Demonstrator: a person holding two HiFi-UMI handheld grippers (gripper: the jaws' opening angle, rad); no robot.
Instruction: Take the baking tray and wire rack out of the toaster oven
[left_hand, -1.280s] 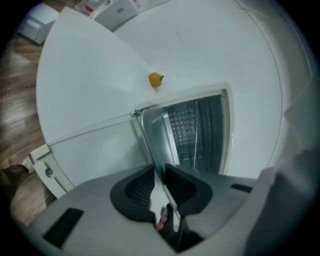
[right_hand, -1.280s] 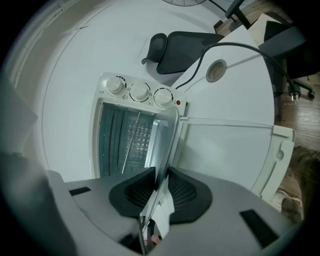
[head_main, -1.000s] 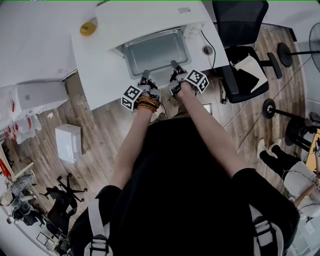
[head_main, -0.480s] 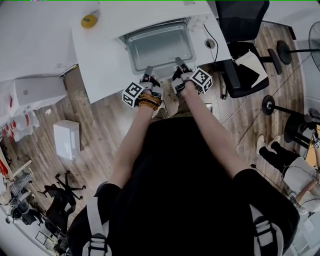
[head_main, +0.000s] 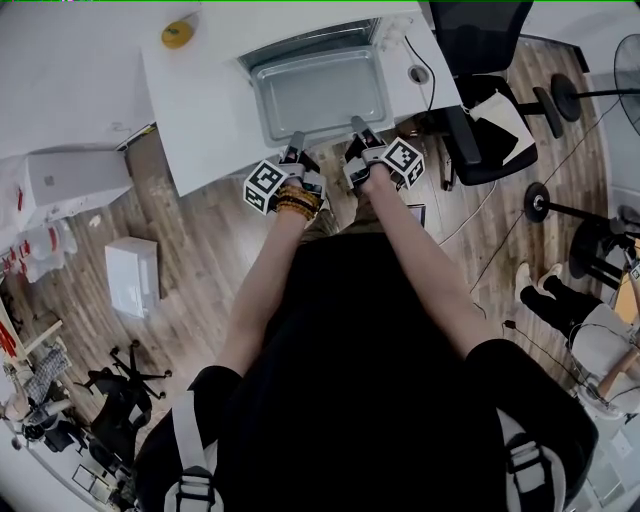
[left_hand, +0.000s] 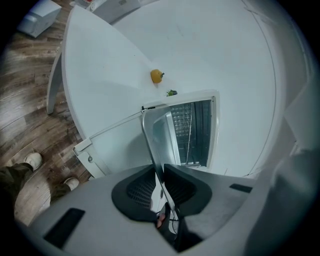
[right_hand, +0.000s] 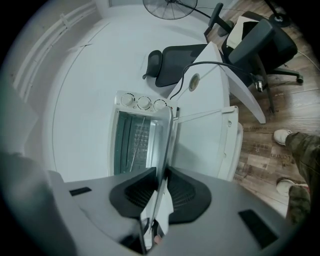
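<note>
The metal baking tray (head_main: 318, 95) hangs level over the white table, its near rim gripped from both sides. My left gripper (head_main: 296, 142) is shut on the rim's left part, which runs as a thin edge (left_hand: 154, 142) between the pads. My right gripper (head_main: 358, 128) is shut on the rim's right part (right_hand: 165, 145); its jaws have just been closing a little tighter on that rim. Behind the tray stands the white toaster oven (right_hand: 142, 117), open, with the wire rack (left_hand: 184, 131) still on its rails inside.
The oven's dropped door (right_hand: 210, 137) lies under and beside the tray. A small yellow object (head_main: 177, 33) sits on the table (head_main: 200, 120) at the far left. A black office chair (head_main: 480, 100) stands to the right and a white box (head_main: 133, 277) rests on the floor.
Both grippers have drawn the tray further out of the oven, toward the person. More of the tray now shows in front of the oven.
</note>
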